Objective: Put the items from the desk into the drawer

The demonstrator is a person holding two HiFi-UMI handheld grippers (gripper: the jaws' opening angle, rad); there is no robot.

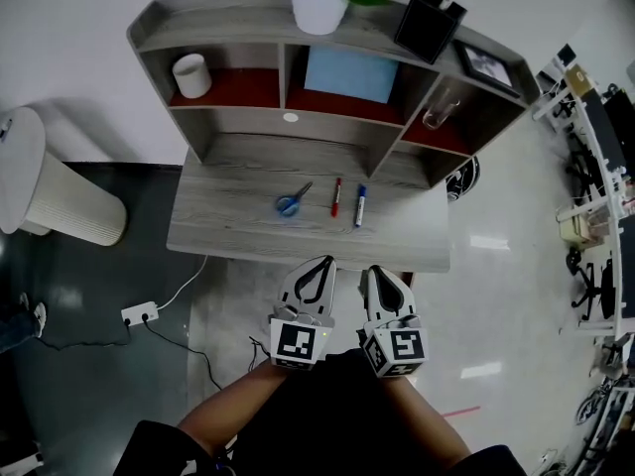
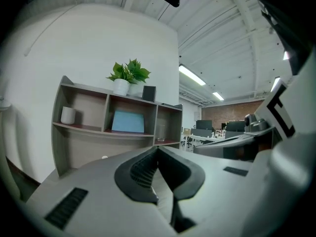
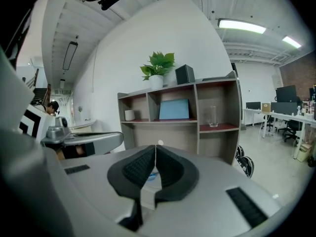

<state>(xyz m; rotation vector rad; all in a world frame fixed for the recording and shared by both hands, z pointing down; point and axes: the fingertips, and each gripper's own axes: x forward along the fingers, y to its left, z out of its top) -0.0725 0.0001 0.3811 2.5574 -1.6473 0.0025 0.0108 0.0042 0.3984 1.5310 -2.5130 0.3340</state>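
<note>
Left claw (image 1: 322,264), right claw (image 1: 377,272) clenched empty off the desk's (image 1: 223,228) near edge; scissors (image 1: 291,202), red marker (image 1: 336,196), blue marker (image 1: 359,205) mid-desk beyond

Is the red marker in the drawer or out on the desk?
Out: the red marker lies on the desk between the blue-handled scissors and the blue marker.

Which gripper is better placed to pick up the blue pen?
Likely the right gripper: the blue pen lies nearly straight ahead of its shut jaws; the left gripper sits nearer the scissors.
</note>
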